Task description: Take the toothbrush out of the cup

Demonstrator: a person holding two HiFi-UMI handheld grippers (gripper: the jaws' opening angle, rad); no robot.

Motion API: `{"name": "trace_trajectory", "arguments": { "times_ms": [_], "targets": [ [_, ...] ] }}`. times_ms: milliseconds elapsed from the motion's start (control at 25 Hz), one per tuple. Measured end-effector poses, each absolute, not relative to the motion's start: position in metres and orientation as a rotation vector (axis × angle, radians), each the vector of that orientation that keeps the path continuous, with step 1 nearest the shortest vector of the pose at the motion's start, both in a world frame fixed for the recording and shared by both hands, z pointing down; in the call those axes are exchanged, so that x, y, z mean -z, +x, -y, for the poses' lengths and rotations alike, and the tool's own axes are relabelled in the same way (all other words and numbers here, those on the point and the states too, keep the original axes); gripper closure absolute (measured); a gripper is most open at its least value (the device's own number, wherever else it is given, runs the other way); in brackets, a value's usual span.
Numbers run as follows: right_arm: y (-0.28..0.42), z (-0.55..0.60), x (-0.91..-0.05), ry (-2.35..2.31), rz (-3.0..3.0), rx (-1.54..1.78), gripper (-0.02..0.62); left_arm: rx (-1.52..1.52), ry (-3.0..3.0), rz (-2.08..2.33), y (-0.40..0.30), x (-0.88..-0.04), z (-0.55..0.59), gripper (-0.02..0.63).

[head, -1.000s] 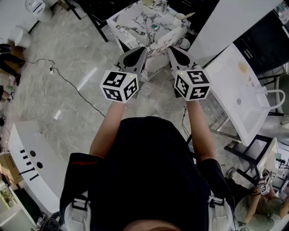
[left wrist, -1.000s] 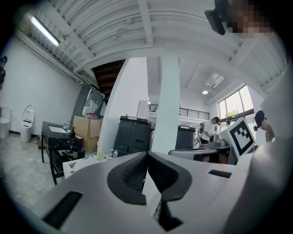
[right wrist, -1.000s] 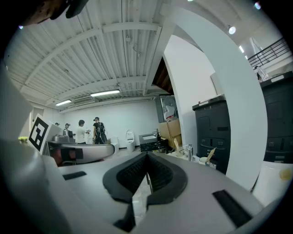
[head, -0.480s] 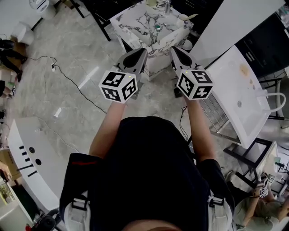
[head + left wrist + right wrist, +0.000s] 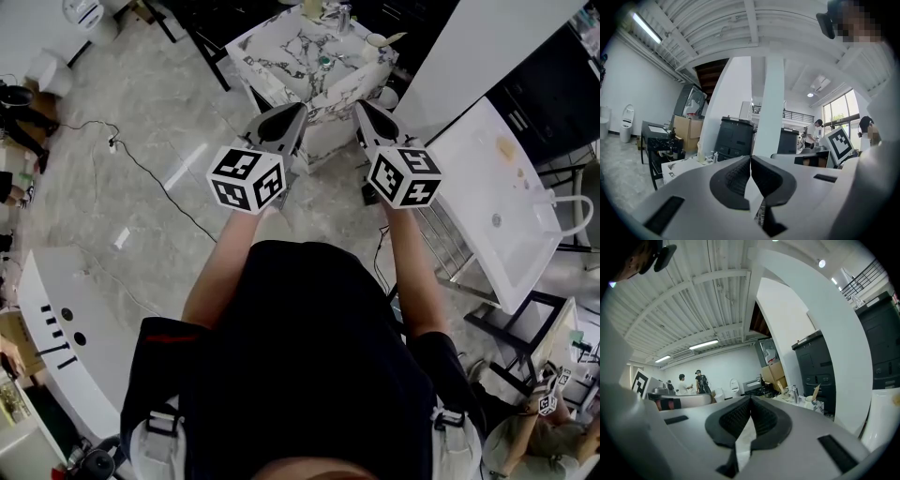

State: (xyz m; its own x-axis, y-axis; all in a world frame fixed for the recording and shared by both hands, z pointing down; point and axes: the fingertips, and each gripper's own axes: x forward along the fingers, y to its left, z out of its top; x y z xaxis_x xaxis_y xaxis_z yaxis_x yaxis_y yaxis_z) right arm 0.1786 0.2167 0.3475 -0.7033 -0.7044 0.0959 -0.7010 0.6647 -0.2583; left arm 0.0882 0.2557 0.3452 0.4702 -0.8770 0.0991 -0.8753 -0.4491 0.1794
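Grippers in both hands, grey with black-and-white marker cubes, seen from above. The left gripper and the right gripper hover side by side before the near corner of a white marble-patterned tabletop. Both sets of fingers are pressed together, holding nothing. A pale toothbrush stands in a small white cup at the tabletop's far right corner, well apart from both.
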Motion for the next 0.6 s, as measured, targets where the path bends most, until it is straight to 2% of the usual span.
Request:
{"name": "trace_trajectory", "arguments": {
  "times_ms": [600],
  "targets": [
    [0.149, -0.150, -0.358, -1.227, -2.871, 0.443, 0.561, -0.002, 2.511, 1.474, 0.062, -0.354, -0.185, 0.589]
  ]
}}
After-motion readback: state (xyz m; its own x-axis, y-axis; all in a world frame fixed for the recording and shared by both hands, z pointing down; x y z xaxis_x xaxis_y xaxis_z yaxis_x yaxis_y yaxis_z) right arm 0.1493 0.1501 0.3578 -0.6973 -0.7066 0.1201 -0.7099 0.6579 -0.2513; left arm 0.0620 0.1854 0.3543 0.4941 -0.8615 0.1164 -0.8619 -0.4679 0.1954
